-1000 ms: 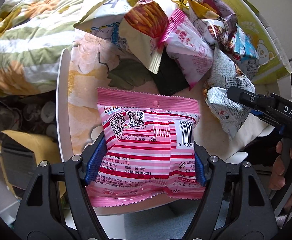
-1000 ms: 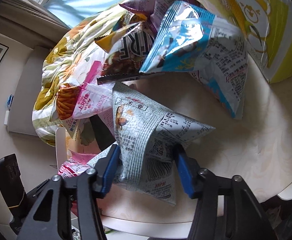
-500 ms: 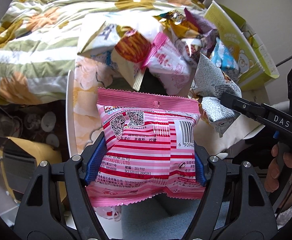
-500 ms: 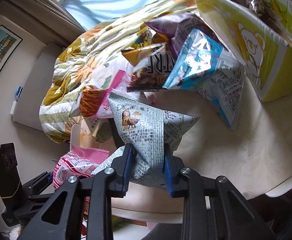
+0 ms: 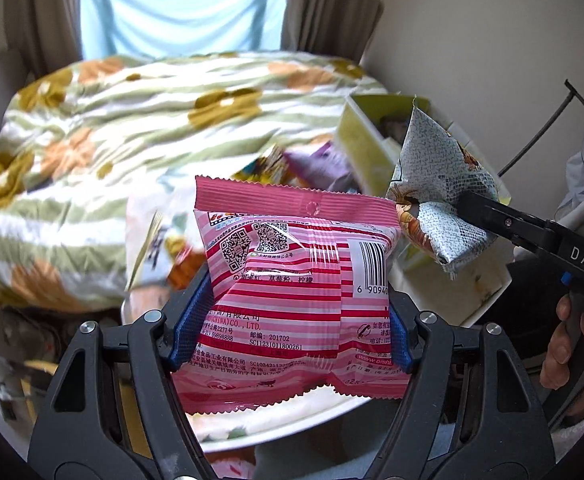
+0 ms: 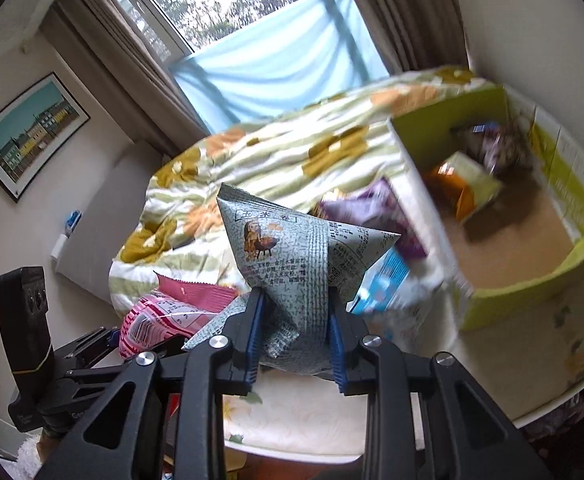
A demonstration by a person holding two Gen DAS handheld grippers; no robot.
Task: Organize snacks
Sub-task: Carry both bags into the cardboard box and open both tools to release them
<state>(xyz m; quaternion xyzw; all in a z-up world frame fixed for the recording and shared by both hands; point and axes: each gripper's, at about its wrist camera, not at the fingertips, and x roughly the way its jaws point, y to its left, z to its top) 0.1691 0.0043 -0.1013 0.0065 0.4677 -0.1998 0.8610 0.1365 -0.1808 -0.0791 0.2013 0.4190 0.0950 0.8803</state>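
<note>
upright between the blue pads of the left gripper (image 5: 292, 320), a glossy pink striped snack bag (image 5: 295, 292) is clamped, crimped seal on top, long axis running up and down, above the round table (image 5: 292, 420). right gripper (image 6: 295, 336) pinches a crinkled grey newsprint-patterned packet (image 6: 288, 268), pyramid-shaped, tip up, near the green cardboard box (image 6: 531, 280).

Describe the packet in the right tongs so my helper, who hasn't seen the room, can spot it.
Find the yellow-green cardboard box on the table. Left of it, the right tongs pinch a pyramid-shaped snack packet. It alone is grey newsprint-patterned; the one beside it is a flat pink striped packet.
</note>
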